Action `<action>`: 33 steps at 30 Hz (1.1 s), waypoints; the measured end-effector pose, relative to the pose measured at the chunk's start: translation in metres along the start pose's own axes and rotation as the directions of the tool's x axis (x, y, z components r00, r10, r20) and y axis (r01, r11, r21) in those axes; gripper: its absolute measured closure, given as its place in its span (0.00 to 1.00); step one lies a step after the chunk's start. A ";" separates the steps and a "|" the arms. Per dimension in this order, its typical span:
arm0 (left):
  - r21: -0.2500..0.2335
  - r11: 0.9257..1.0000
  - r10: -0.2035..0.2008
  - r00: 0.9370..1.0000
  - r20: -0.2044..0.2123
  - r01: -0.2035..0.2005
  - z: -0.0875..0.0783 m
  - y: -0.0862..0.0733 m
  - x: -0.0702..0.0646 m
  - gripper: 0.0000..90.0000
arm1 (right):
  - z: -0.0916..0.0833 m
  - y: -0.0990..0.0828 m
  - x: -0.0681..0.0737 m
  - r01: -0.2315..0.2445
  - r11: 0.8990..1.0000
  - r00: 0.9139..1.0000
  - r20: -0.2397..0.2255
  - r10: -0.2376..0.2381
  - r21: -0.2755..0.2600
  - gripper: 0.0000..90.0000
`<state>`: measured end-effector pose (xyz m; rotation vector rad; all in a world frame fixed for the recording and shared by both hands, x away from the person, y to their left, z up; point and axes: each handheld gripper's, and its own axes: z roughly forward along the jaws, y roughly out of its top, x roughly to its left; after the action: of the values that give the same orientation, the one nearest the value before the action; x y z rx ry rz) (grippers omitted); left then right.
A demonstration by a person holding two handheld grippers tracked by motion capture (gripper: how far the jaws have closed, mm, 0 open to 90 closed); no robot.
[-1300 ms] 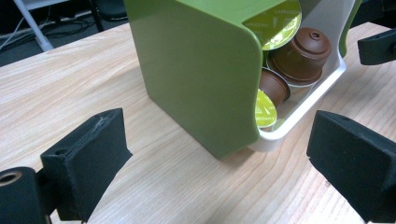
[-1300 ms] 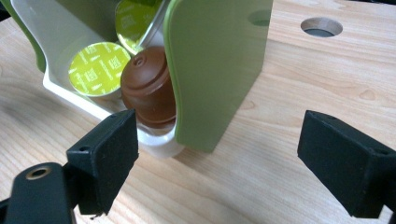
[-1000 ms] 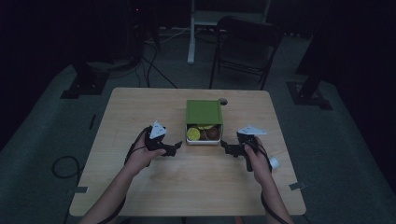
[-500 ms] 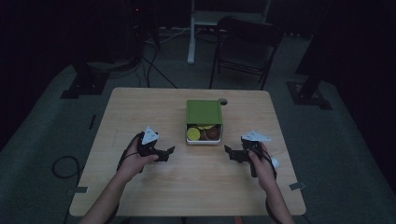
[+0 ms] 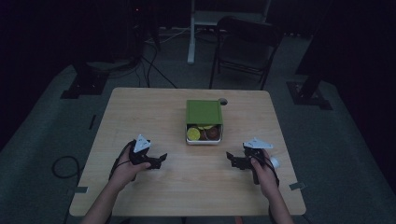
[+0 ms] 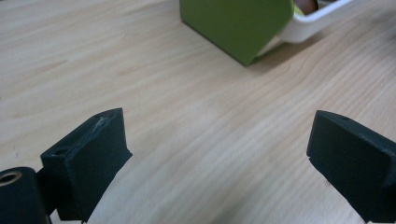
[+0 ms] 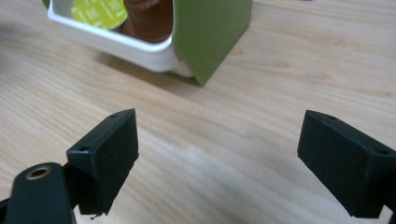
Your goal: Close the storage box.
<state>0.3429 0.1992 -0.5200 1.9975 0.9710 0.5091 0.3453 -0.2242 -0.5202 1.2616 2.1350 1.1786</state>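
Both grippers are parked on the tabletop (image 5: 140,112), well apart from each other. The left gripper (image 5: 159,161) is held with its fingers (image 6: 88,158) spread wide, nothing between them but bare wood. Same deal for the right gripper (image 5: 232,158): fingers (image 7: 105,154) spread, nothing pinched. The white box (image 5: 204,140) is sat between them, further up the tabletop, with its green lid (image 5: 204,112) slid partway back. A yellow-green disc (image 5: 193,134) and something brown (image 5: 212,133) can be seen inside.
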 end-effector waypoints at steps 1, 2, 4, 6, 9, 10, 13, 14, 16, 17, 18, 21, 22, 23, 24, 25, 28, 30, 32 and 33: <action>0.004 1.000 0.000 1.000 -0.001 0.000 -0.001 -0.002 0.000 0.06 | -0.001 -0.002 0.000 0.004 1.000 1.000 0.000 -0.004 0.004 0.14; 0.006 1.000 -0.006 1.000 0.002 0.006 -0.002 -0.005 0.000 0.06 | -0.001 -0.003 0.000 0.006 1.000 1.000 0.004 -0.006 0.007 0.14; 0.011 1.000 -0.009 1.000 -0.003 0.009 -0.005 -0.009 0.001 0.06 | -0.003 -0.006 0.000 0.006 1.000 1.000 0.004 -0.006 0.011 0.14; 0.010 1.000 -0.016 1.000 -0.008 0.016 -0.008 -0.013 0.002 0.06 | -0.004 -0.008 0.001 0.005 1.000 1.000 0.002 -0.005 0.014 0.14; 0.016 1.000 -0.020 1.000 -0.015 0.020 -0.012 -0.019 0.004 0.06 | -0.007 -0.013 0.000 0.009 1.000 1.000 0.006 -0.010 0.018 0.14; 0.010 1.000 -0.020 0.999 -0.026 0.021 -0.014 -0.021 0.005 0.06 | -0.008 -0.014 0.000 0.008 1.000 1.000 0.007 -0.008 0.017 0.14; 0.009 1.000 -0.016 0.999 -0.048 0.016 -0.018 -0.028 0.005 0.06 | -0.011 -0.018 -0.001 0.004 1.000 1.000 0.014 -0.004 0.016 0.14; 0.011 1.000 -0.028 0.999 -0.047 0.029 -0.019 -0.031 0.006 0.06 | -0.012 -0.020 -0.001 0.006 1.000 1.000 0.015 -0.006 0.017 0.14; 0.023 0.999 -0.025 0.998 -0.057 0.026 -0.022 -0.035 0.007 0.06 | -0.013 -0.023 -0.002 0.003 1.000 1.000 0.017 -0.003 0.023 0.14; 0.025 0.999 -0.030 0.998 -0.056 0.032 -0.023 -0.037 0.007 0.06 | -0.014 -0.025 -0.003 0.002 1.000 1.000 0.016 -0.003 0.026 0.14; 0.026 0.999 -0.038 0.998 -0.054 0.040 -0.025 -0.039 0.007 0.06 | -0.014 -0.027 -0.003 0.003 1.000 1.000 0.018 -0.004 0.030 0.14; 0.027 0.998 -0.048 0.997 -0.064 0.049 -0.030 -0.044 0.009 0.06 | -0.015 -0.032 -0.004 0.001 0.999 1.000 0.019 -0.002 0.040 0.14; 0.030 0.998 -0.048 0.997 -0.065 0.051 -0.031 -0.046 0.010 0.06 | -0.016 -0.033 -0.005 0.000 0.999 1.000 0.020 -0.001 0.042 0.14; 0.039 0.998 -0.046 0.997 -0.069 0.049 -0.032 -0.048 0.010 0.06 | -0.016 -0.034 -0.005 -0.001 0.999 1.000 0.021 0.000 0.044 0.14; 0.039 0.998 -0.046 0.997 -0.069 0.049 -0.032 -0.048 0.010 0.06 | -0.016 -0.034 -0.005 -0.001 0.999 1.000 0.021 0.000 0.044 0.14; 0.035 0.998 -0.047 0.996 -0.072 0.050 -0.034 -0.049 0.011 0.06 | -0.016 -0.035 -0.005 -0.007 0.999 1.000 0.022 0.006 0.044 0.14; 0.046 0.997 -0.051 0.995 -0.090 0.055 -0.040 -0.054 0.013 0.06 | -0.017 -0.041 -0.006 -0.010 0.999 1.000 0.025 0.008 0.052 0.14; 0.057 0.996 -0.058 0.993 -0.102 0.064 -0.044 -0.057 0.015 0.06 | -0.017 -0.043 -0.006 -0.010 0.998 1.000 0.028 0.008 0.059 0.14; 0.061 0.995 -0.071 0.991 -0.115 0.078 -0.048 -0.059 0.017 0.06 | -0.018 -0.045 -0.006 -0.012 0.998 1.000 0.028 0.010 0.063 0.14; 0.069 0.994 -0.077 0.989 -0.126 0.087 -0.051 -0.061 0.018 0.06 | -0.018 -0.045 -0.006 -0.011 0.998 1.000 0.029 0.009 0.062 0.14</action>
<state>0.2938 0.2602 -0.5410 2.0011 1.1580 0.5632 0.3127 -0.2483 -0.5470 1.3089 2.1619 1.0995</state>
